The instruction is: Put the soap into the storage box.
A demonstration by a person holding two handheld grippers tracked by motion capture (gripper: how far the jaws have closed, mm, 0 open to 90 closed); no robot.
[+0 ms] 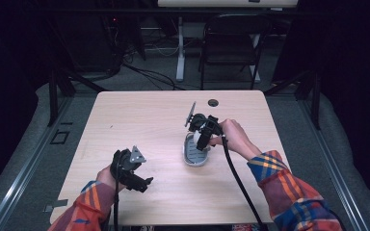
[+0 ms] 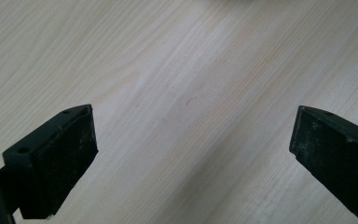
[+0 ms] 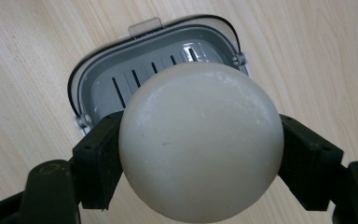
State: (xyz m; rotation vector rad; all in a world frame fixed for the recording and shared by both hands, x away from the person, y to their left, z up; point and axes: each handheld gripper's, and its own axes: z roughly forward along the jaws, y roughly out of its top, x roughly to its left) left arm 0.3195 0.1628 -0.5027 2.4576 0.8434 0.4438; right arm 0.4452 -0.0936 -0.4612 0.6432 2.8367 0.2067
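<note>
A rounded cream bar of soap point(image 3: 200, 140) is clamped between the two black jaws of my right gripper point(image 3: 200, 154). Right below it lies a grey soap dish point(image 3: 140, 79) with drain slots and a white rim, on the pale wooden table. From above, my right gripper point(image 1: 203, 137) hovers over the soap dish point(image 1: 195, 156) a little right of the table's middle. My left gripper point(image 1: 142, 184) rests low near the front left of the table. Its jaws stand wide apart over bare wood, and nothing lies between its fingers point(image 2: 51, 163).
The table point(image 1: 139, 120) has a round cable hole point(image 1: 213, 102) near its far edge. A black folding chair point(image 1: 231, 43) and a white table leg point(image 1: 179, 48) stand behind the table. Dark floor surrounds it.
</note>
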